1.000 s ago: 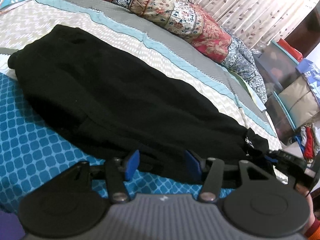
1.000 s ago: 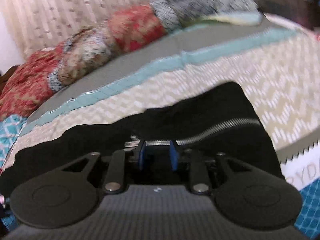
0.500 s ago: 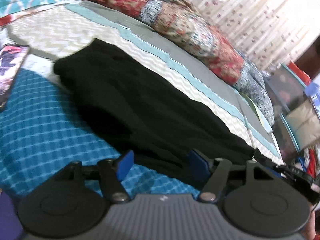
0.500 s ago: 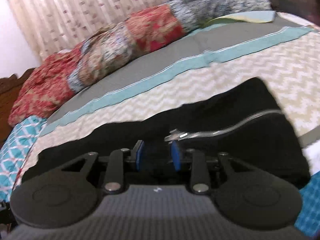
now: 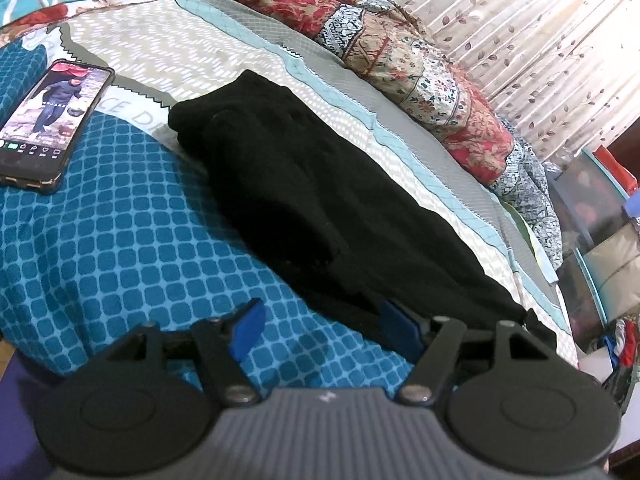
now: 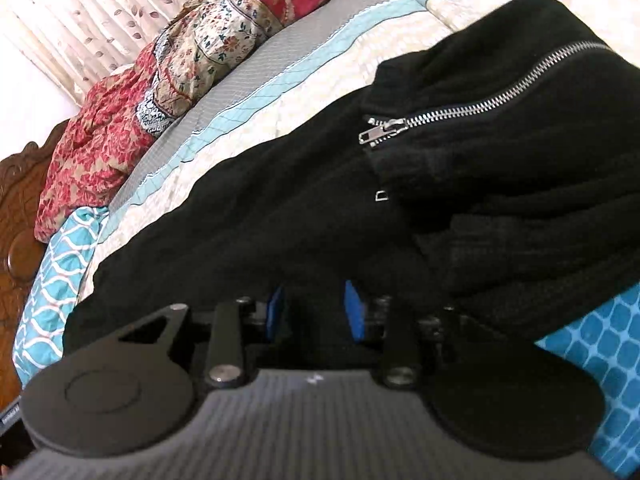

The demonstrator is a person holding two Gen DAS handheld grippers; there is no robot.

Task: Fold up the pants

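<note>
On my bed a lit phone [image 5: 48,120] lies on the blue checked blanket [image 5: 132,240]. A red floral quilt [image 5: 404,60] is bunched along the far edge, before leaf-print curtains [image 5: 540,32]. A carved wooden headboard [image 6: 20,208] stands beyond.

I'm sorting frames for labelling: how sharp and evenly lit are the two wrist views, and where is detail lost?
Left wrist view: sharp, strong fisheye bend at the edges; the black pants are a near-featureless dark mass, the curtain bright. Right wrist view: zipper crisp, the top-left corner washed out, the pants' folds barely readable.
</note>
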